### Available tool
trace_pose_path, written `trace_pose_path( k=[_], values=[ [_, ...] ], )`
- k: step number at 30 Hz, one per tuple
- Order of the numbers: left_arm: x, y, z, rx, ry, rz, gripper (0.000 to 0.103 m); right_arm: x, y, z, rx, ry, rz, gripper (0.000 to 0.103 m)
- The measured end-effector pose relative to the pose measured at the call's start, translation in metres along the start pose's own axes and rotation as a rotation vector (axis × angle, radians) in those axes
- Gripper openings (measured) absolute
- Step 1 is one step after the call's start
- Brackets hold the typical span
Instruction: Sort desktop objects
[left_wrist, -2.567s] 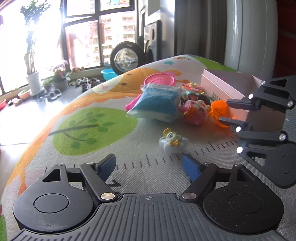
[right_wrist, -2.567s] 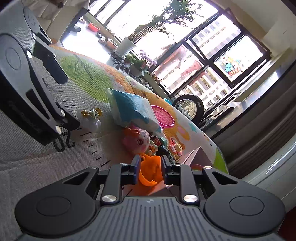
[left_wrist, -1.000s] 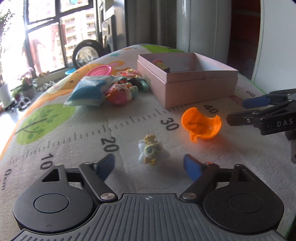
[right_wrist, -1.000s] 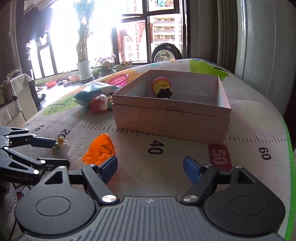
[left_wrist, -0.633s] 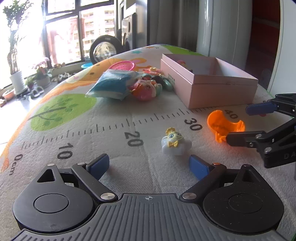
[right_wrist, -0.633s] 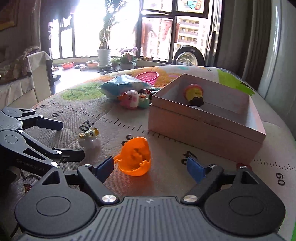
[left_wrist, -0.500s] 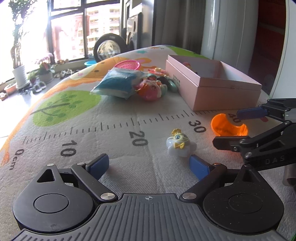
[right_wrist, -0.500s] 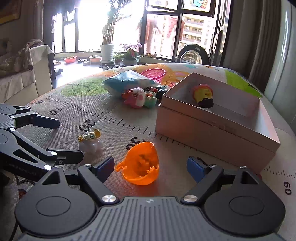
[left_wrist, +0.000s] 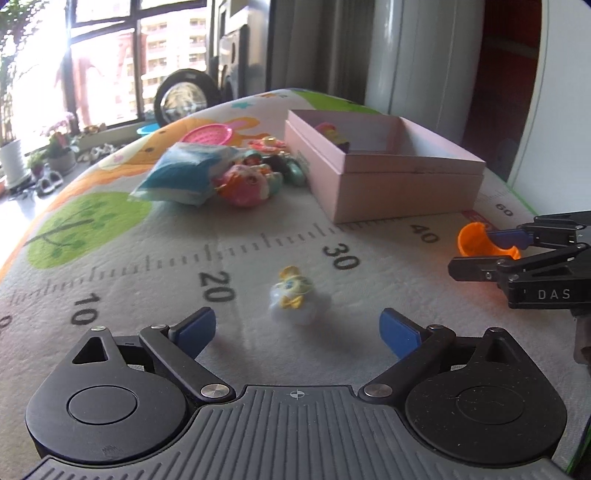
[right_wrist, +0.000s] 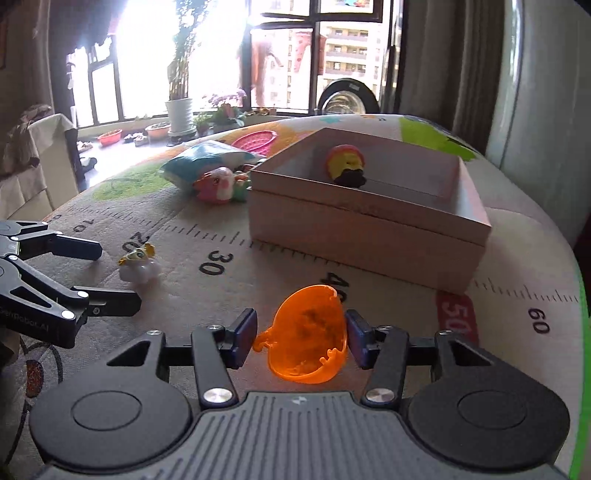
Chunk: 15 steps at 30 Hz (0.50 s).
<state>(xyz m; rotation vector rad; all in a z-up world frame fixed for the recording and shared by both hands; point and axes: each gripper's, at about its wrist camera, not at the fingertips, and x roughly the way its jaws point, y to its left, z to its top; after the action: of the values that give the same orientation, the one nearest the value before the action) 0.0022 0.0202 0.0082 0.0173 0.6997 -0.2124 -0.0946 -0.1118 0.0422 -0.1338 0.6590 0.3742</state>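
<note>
An orange shell-shaped toy (right_wrist: 308, 338) sits between the fingers of my right gripper (right_wrist: 301, 338); the jaws have narrowed around it, the right pad touching, a small gap on the left. It also shows in the left wrist view (left_wrist: 478, 242). A small white toy with yellow trim (left_wrist: 293, 301) lies on the mat just ahead of my open, empty left gripper (left_wrist: 297, 328); the right wrist view shows this toy (right_wrist: 138, 267) too. The pink box (right_wrist: 365, 214) holds a red-yellow toy (right_wrist: 345, 162).
A blue-white packet (left_wrist: 184, 175), a pink round toy (left_wrist: 242, 182), other small toys and a pink basket (left_wrist: 208, 134) lie behind the box's left side (left_wrist: 369, 184). The ruler-printed mat (left_wrist: 221, 251) curves down at the table edges.
My right gripper has moved up to the orange toy and narrowed its jaws around it. My left gripper has come closer to the white toy and stays open.
</note>
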Motion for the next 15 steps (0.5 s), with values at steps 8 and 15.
trace_pose_path(
  k=[8,15],
  values=[
    [0.006,-0.038,0.006,0.095,0.001,-0.146,0.099,0.001,-0.020,-0.009,0.092,-0.035,-0.016,0.067],
    [0.011,-0.026,0.009,0.089,0.019,-0.044,0.099,0.001,-0.023,-0.012,0.120,-0.051,-0.002,0.072]
  ],
)
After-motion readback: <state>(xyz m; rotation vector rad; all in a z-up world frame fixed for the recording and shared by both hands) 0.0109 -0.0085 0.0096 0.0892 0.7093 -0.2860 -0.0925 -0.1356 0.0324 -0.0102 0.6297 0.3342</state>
